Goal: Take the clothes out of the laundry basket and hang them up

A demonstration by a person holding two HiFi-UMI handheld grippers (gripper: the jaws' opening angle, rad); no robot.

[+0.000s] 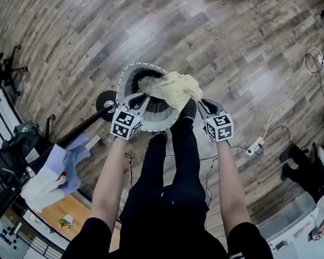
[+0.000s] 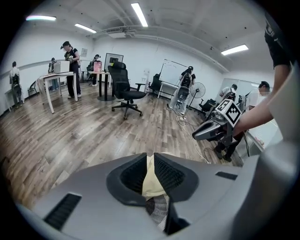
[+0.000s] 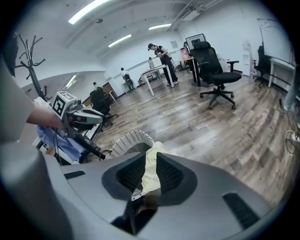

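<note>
Arms (image 1: 109, 175) straight down — left tongs (image 1: 142, 100), right tongs (image 1: 199, 104) pinching garment (image 1: 178, 88).

An open-plan office or lab: plank floor (image 2: 70, 136), ceiling strip lights (image 2: 140, 14), a black swivel chair (image 2: 125, 91), white tables (image 2: 58, 77) with people (image 2: 71, 65) standing at them, a whiteboard (image 2: 173, 74), and cables (image 1: 290, 104) trailing across the floor.

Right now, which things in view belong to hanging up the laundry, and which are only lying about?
For the job:
- garment, gripped by the left hand-held gripper and the right hand-held gripper
- basket
- rack with hung clothes

Lying about:
- power strip
- cable
- office chair
</note>
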